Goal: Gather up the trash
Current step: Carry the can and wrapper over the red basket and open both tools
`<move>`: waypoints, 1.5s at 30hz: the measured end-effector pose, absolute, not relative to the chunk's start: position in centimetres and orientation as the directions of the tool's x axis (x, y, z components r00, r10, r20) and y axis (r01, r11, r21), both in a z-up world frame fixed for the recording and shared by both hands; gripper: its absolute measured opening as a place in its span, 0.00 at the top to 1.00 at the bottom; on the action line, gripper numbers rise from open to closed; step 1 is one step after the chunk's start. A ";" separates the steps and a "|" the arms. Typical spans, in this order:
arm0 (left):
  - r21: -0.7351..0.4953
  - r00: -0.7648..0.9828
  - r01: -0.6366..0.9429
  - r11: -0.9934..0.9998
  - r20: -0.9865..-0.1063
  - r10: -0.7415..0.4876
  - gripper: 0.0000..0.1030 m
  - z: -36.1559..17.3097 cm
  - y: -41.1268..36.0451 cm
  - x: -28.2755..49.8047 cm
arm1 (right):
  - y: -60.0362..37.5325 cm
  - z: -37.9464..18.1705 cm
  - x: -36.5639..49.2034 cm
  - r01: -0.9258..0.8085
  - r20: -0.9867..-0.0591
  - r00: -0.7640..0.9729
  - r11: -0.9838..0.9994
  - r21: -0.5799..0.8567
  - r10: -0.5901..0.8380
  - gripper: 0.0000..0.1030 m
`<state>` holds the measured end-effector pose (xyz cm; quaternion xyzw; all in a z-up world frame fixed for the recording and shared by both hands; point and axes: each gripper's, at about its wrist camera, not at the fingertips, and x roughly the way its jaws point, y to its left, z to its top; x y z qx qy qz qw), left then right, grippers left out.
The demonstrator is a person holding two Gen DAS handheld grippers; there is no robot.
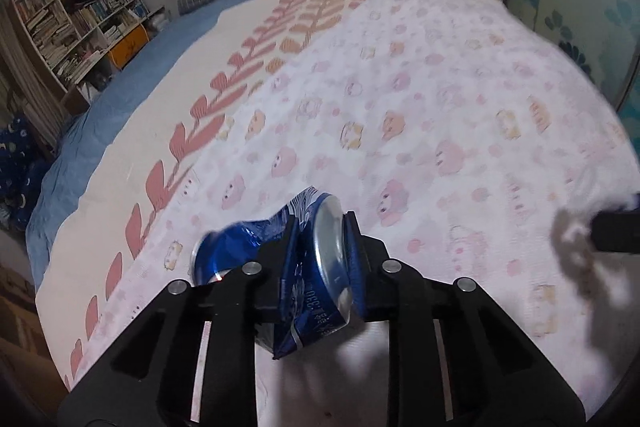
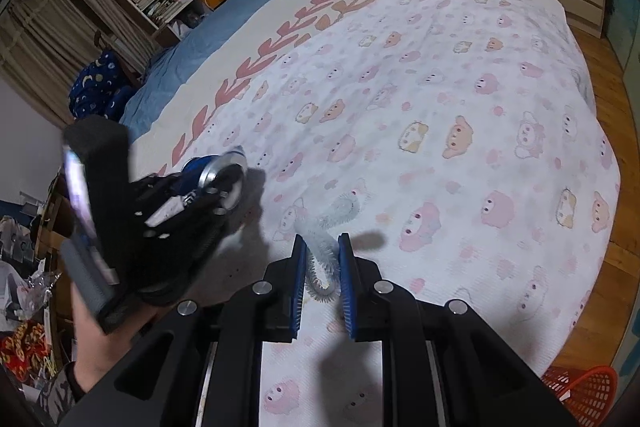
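The crushed blue aluminium drink can (image 1: 304, 259) carried white print, of which only the figures "330" could be read; the rest was blurred. It sat low in the left wrist view, toward 6 o'clock, clamped between the fingers of the left gripper (image 1: 318, 251), one pad pressing its silver round end, its dented body sticking out toward 9 o'clock. The right gripper (image 2: 323, 267) had its blue ribbed fingers (image 2: 298, 279) nearly closed on a pale, bristly, curled strip (image 2: 320, 255), soft and fuzzy like a pipe cleaner, its free end curling away toward 12 o'clock. Both were just above the white cotton bedspread with pink cartoon faces (image 2: 460, 107). A red plastic mesh basket (image 2: 580, 391) stood on the wooden floor at 4 o'clock.
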<state>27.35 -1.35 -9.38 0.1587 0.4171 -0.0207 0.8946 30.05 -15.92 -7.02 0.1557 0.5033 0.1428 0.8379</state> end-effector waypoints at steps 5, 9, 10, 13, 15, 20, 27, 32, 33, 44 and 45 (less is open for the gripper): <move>0.249 0.718 0.175 0.953 -0.695 0.049 0.80 -4.2 -2.8 24.0 | -17.3 -5.6 28.5 -0.083 -0.769 0.500 0.906 0.415 0.398 0.83; 0.218 0.775 0.189 0.957 -0.632 -0.010 0.80 0.9 -5.2 19.6 | -20.2 -1.6 24.9 -0.094 -0.703 0.592 0.900 0.425 0.394 0.83; 0.217 0.787 0.197 0.956 -0.616 -0.023 0.80 2.0 -6.0 18.5 | -21.2 -0.4 23.7 -0.096 -0.678 0.617 0.893 0.439 0.399 0.83; 0.187 0.810 0.243 0.952 -0.579 -0.093 0.80 5.5 -9.3 14.8 | -24.8 3.6 18.5 -0.105 -0.614 0.699 0.902 0.418 0.366 0.83; 0.152 0.817 0.295 0.943 -0.551 -0.167 0.80 7.9 -12.4 12.1 | -28.4 6.0 14.2 -0.087 -0.588 0.741 0.916 0.392 0.323 0.83; 0.082 0.781 0.485 0.871 -0.488 -0.390 0.80 12.6 -22.1 5.9 | -37.9 9.5 3.8 0.035 -0.552 0.815 0.936 0.352 0.177 0.83; -0.018 0.576 0.740 0.673 -0.501 -0.646 0.80 11.7 -37.9 -0.8 | -49.3 8.7 -10.4 0.262 -0.570 0.821 0.907 0.330 -0.029 0.82; -0.120 0.400 0.815 0.566 -0.590 -0.701 0.80 6.4 -45.5 -2.4 | -55.5 2.0 -16.2 0.409 -0.641 0.764 0.824 0.391 -0.075 0.82; -0.129 0.381 0.815 0.565 -0.614 -0.691 0.80 4.7 -46.5 -2.2 | -56.2 0.7 -16.6 0.428 -0.656 0.751 0.811 0.398 -0.075 0.82; -0.145 0.229 0.792 0.593 -0.829 -0.509 0.80 -11.7 -50.0 0.5 | -57.5 -14.9 -15.8 0.567 -0.816 0.578 0.716 0.407 0.006 0.82; -0.155 0.216 0.785 0.600 -0.839 -0.499 0.80 -12.6 -50.2 0.8 | -57.2 -15.4 -15.5 0.570 -0.822 0.569 0.714 0.406 0.012 0.81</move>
